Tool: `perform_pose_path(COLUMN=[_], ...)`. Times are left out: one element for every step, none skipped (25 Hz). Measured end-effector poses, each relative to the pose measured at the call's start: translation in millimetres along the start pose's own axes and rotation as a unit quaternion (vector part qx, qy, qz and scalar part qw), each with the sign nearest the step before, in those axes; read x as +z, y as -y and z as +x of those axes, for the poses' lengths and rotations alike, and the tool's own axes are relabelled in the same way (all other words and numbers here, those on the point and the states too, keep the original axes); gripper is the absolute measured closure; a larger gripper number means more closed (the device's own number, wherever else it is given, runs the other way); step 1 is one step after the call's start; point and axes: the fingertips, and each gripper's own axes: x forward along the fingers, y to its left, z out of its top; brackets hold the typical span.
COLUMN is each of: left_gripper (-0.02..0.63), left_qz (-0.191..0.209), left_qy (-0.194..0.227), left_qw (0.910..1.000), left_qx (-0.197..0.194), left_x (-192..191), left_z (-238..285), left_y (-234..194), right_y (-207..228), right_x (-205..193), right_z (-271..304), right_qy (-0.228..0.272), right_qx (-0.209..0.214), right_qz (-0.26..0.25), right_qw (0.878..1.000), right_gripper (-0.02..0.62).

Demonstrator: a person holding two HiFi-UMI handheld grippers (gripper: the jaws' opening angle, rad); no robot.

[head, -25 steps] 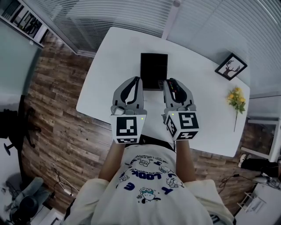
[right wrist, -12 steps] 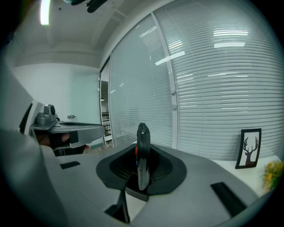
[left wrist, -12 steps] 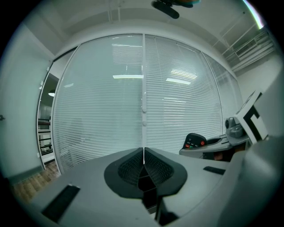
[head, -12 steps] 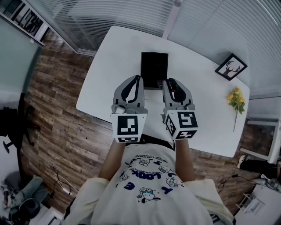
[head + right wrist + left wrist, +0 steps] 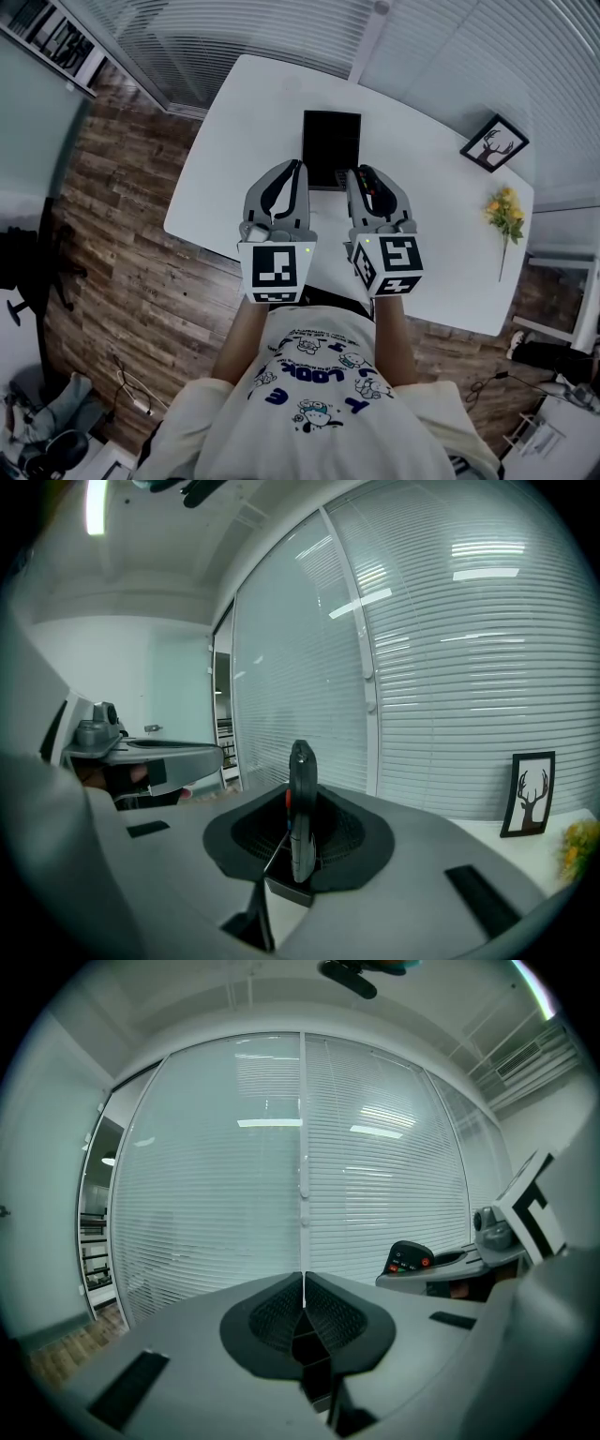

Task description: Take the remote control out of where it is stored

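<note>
So, both hands sit side by side in front of the person's chest, forearms tucked in, each gripper aimed out over the white counter [image 5: 246, 131] and tipped a bit down. The left gripper [image 5: 303, 1283] has its jaws pressed together on nothing. The right gripper [image 5: 299, 803] has narrow jaws pinching the remote control [image 5: 301, 766] edge-on, up off the counter. From the head view the remote is mostly hidden, and the inside of the black case [image 5: 331, 141] is just dark.

remote control [image 5: 300, 803]: slim, dark, red button | pose: on edge, tip up | place: clamped in right gripper [image 5: 363, 175], above table [image 5: 234, 141] middle, just before black box [image 5: 331, 148]
</note>
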Motion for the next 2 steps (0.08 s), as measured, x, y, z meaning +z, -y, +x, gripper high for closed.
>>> perform_pose_path(left_gripper=[0.589, 0.589], left_qz=[0.001, 0.003], left_qy=[0.0, -0.001], left_qw=[1.0, 1.0], left_qx=[0.0, 0.001], left_x=[0.2, 0.3], left_z=[0.1, 0.2], left_y=[-0.5, -1.0], right_y=[0.0, -0.1], right_x=[0.3, 0.5], right_z=[0.5, 1.0], right_qy=[0.0, 0.0], right_qx=[0.0, 0.001], right_qz=[0.001, 0.002], right_qw=[1.0, 1.0], right_gripper=[0.52, 0.52])
